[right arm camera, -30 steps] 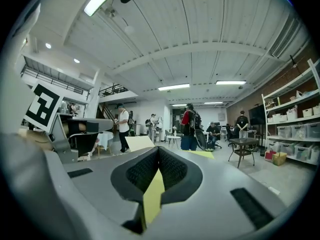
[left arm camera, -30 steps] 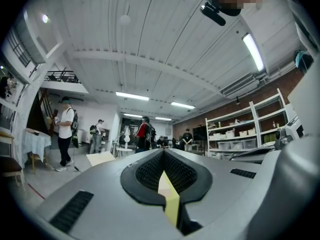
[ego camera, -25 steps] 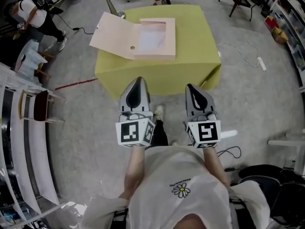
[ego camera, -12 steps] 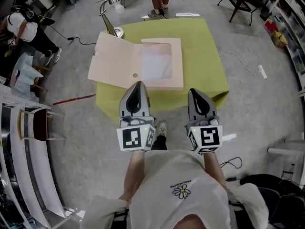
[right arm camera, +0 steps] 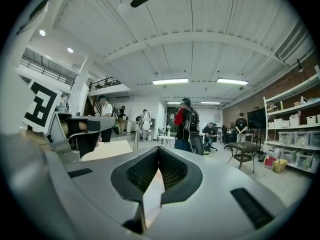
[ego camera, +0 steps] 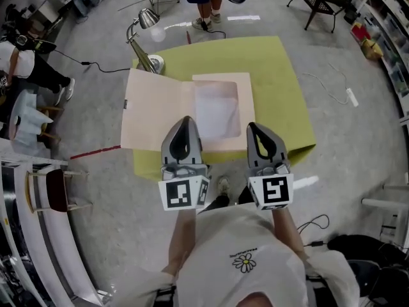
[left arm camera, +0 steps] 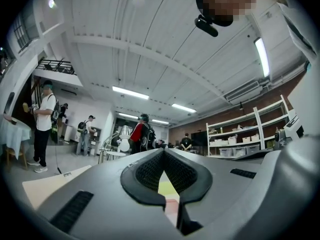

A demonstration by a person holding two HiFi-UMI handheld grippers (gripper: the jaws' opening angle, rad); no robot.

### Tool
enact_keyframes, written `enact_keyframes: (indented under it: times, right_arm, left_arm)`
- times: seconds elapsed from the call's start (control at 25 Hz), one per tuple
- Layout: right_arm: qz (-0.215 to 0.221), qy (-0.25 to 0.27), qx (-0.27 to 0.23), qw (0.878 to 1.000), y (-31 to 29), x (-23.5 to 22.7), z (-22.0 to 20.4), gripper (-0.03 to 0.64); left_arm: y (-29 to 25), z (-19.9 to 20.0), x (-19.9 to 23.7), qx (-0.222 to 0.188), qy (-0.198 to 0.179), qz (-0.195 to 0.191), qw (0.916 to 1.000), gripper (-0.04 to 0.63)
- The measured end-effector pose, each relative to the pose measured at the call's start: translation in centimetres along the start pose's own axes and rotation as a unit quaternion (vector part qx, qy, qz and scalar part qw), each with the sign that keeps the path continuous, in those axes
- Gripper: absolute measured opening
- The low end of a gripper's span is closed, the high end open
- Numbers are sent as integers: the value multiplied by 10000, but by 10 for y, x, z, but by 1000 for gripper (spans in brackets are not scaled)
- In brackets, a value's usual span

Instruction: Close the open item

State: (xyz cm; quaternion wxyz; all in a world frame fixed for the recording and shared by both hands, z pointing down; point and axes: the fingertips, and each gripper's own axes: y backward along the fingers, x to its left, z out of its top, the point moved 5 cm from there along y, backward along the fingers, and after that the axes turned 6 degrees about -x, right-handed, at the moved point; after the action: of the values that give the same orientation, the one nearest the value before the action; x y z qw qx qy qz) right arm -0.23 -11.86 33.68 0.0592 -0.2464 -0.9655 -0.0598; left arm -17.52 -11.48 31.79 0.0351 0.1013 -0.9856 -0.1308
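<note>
A flat pale-pink box [ego camera: 223, 85] lies open on a yellow-green table [ego camera: 275, 75]. Its lid [ego camera: 153, 114] is folded flat out to the left, and the tray's inside shows white. Both grippers hover over the box's near edge, side by side. My left gripper [ego camera: 186, 120] is shut and holds nothing; its tips stand over the fold between lid and tray. My right gripper [ego camera: 254, 128] is also shut and empty, over the tray's near right corner. In the left gripper view the jaws [left arm camera: 163, 152] meet at the tip; in the right gripper view [right arm camera: 159, 148] they meet too.
A desk lamp [ego camera: 144, 38] stands at the table's far left corner. A person's legs [ego camera: 206, 2] are just beyond the far edge. A chair [ego camera: 56, 171] and a white counter are on the left, shelves [ego camera: 393, 18] at far right, and cables lie on the floor.
The table and open box have come nearer in the head view. Both grippers, earlier short of the table, now reach over the box's near edge. Both stay shut.
</note>
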Motion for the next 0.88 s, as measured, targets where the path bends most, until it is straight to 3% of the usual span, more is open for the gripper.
enact_keyframes:
  times: [0.2,0.4,0.88]
  right_arm:
    - [178,-6,36,9998,-25,-12,-5,12]
    - [468,-60,-23,9989,-39,-23,-6,12]
    - [592,-134,-49,9981,-55,-46,-3,12]
  left_arm:
    - [-20,-3,0,13,-44,100,9999,11]
    - [-15,-7,1,81,-46,483,9988,11]
    - [-38,-2,7,-159,178,923,9954,11]
